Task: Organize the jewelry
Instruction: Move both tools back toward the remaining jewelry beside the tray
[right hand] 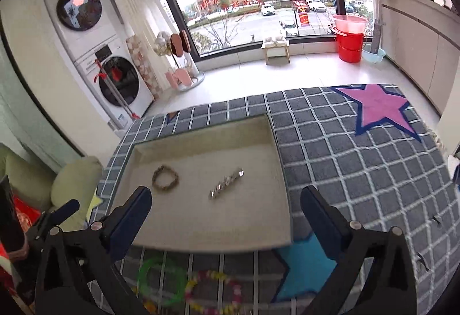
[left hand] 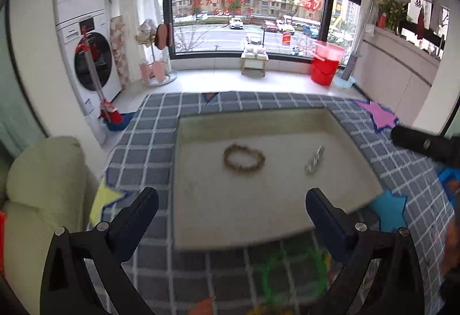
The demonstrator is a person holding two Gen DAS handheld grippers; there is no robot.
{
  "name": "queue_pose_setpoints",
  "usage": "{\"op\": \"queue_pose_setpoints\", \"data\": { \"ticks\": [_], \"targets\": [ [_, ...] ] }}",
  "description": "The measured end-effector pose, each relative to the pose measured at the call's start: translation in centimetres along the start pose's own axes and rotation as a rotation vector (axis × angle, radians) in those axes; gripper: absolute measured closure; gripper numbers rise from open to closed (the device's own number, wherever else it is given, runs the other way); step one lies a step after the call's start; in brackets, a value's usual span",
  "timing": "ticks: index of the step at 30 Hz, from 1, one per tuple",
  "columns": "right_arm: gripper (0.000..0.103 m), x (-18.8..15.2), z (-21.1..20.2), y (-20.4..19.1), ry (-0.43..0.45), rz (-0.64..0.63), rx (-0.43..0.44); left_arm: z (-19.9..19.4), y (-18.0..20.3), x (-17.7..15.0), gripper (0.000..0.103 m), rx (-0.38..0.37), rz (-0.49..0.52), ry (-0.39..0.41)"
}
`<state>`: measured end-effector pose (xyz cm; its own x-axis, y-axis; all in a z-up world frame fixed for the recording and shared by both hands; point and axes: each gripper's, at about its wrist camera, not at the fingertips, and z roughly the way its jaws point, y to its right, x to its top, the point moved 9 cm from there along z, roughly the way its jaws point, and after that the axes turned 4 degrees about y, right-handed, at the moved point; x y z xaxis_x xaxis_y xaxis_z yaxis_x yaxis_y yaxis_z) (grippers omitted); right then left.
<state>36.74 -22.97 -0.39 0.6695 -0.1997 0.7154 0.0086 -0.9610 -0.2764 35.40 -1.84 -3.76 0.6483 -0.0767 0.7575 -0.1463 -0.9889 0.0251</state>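
Observation:
A shallow beige tray [left hand: 258, 225] [right hand: 244, 228] lies on a grey checked cloth. In it rest a brown beaded bracelet [left hand: 244, 157] [right hand: 165, 179] and a silver chain bracelet [left hand: 314, 161] [right hand: 226, 183], apart from each other. On the cloth in front of the tray lie a green ring bracelet [left hand: 293, 277] [right hand: 161, 280] and a pink-and-yellow beaded bracelet [right hand: 212, 292]. My left gripper [left hand: 231, 204] hovers above the tray's near edge, open and empty. Over the tray's near right side my right gripper [right hand: 225, 201] also stands open with nothing between its fingers.
The cloth carries a pink star [right hand: 382, 110], a blue star [right hand: 304, 266] and a yellow star [left hand: 103, 202]. A pale green cushion [left hand: 37, 200] sits at the left. Beyond the table are stacked washing machines [left hand: 89, 36], a red bucket [left hand: 325, 67] and a small stool [left hand: 254, 61].

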Motion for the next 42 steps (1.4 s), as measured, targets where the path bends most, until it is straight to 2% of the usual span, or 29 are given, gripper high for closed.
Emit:
{"op": "queue_pose_setpoints", "data": {
  "ticks": [4,8,11,18,26,33,37,42],
  "targets": [
    [0.000,-1.8,-2.8,-1.0,0.000,-0.017,0.012,-2.3,-1.1,-2.2,0.000,0.022,-0.044,-0.002],
    [0.000,-4.5,-4.9,-1.3,-0.023,-0.021,0.018,-3.7,-1.9,-4.5,0.000,0.038,-0.046,-0.017],
    [0.000,-6.3,-5.3,-0.9,-0.050,-0.022,0.010,-3.5,-1.8,-6.6,0.000,0.015,-0.022,-0.070],
    [0.000,-11.1,-5.5,1.0,-0.124,0.008,-0.034,-3.2,-2.2,-9.9,0.000,0.012,-0.028,-0.129],
    [0.000,-14.3,-5.0,3.1,-0.179,0.031,-0.084,-2.7,-2.5,-11.2,0.000,0.018,0.002,-0.157],
    [0.000,-15.7,-3.9,4.1,-0.210,-0.019,-0.148,-2.0,-1.6,-11.6,0.000,0.001,0.049,-0.169],
    [0.007,-16.3,-3.3,4.2,-0.227,-0.038,-0.153,-1.6,-1.5,-11.6,0.000,0.011,0.066,-0.173],
    [0.025,-16.9,-2.4,3.8,-0.252,-0.069,-0.157,-1.3,-1.1,-11.6,0.000,0.003,0.082,-0.172]
  ]
}}
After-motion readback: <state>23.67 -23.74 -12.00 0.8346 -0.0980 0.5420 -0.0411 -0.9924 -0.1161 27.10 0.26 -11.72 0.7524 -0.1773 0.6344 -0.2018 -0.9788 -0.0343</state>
